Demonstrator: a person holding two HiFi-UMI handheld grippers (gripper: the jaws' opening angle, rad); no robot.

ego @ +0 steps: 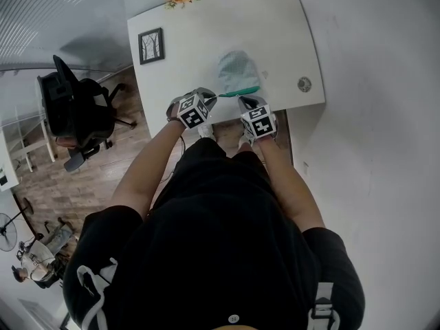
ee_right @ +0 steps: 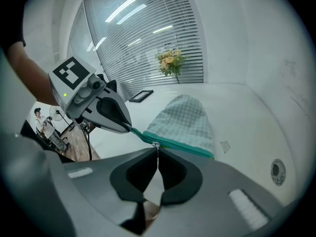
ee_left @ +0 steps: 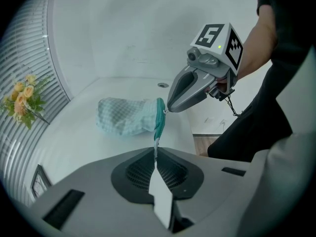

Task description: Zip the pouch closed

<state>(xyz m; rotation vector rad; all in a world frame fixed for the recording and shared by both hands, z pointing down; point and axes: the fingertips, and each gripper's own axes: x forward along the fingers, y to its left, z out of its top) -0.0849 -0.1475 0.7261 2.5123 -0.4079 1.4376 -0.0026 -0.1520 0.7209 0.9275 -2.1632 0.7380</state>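
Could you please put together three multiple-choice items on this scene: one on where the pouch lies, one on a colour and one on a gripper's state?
1. Where does the pouch lie?
A. On the office chair.
B. On the white table, near its front edge.
C. On the floor.

2. What colour is the pouch's zipper band?
A. Teal green.
B. Red.
C. Black.

3. How do the right gripper's jaws stand?
A. Wide open above the pouch.
B. Shut on a flower stem.
C. Shut on the zipper pull.

Answers:
1 B: the head view shows it on the tabletop close to the near edge.
2 A: both gripper views show a teal strip along the pouch's mouth.
3 C: the right gripper view shows the jaws together, with the small metal pull pinched at their tips.
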